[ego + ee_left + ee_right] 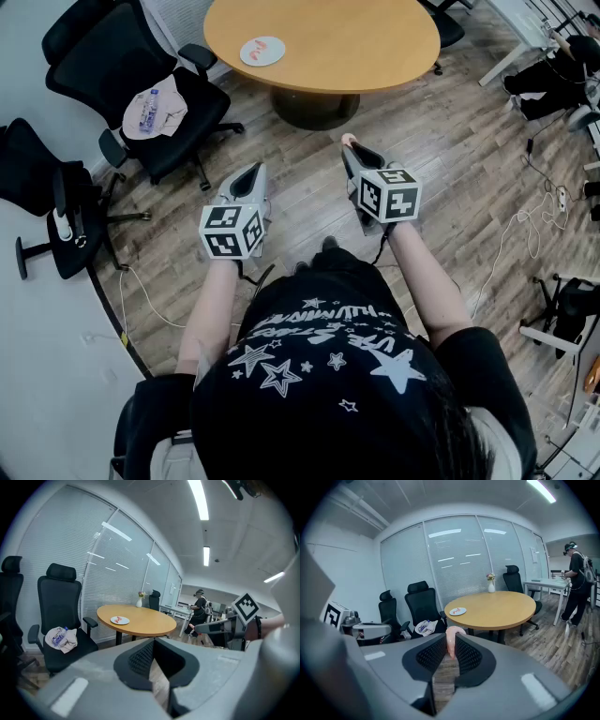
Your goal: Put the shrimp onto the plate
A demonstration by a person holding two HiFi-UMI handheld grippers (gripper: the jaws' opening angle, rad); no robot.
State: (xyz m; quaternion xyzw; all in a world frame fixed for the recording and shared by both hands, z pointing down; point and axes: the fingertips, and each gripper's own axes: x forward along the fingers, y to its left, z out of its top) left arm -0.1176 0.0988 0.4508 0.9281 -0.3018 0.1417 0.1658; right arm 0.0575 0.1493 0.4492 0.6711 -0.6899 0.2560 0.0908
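A white plate (262, 51) holding pink shrimp pieces sits on the left part of the round wooden table (356, 47), well ahead of both grippers. My right gripper (353, 150) is held over the floor in front of the table, shut on a pink shrimp (349, 140). The right gripper view has that shrimp (452, 632) pinched upright between the pads, with the plate (458, 611) beyond it. My left gripper (246, 183) is level with the right one, over the floor; its jaws meet at the tips with nothing held. In the left gripper view the plate (120, 620) is far off.
A black office chair (178, 112) carrying a cloth and a bottle (150, 108) stands left of the table, with more chairs (47, 187) against the wall. A white vase (491, 587) is on the table's far side. Cables (525, 225) lie on the floor at right. Another person (577, 578) stands at the back.
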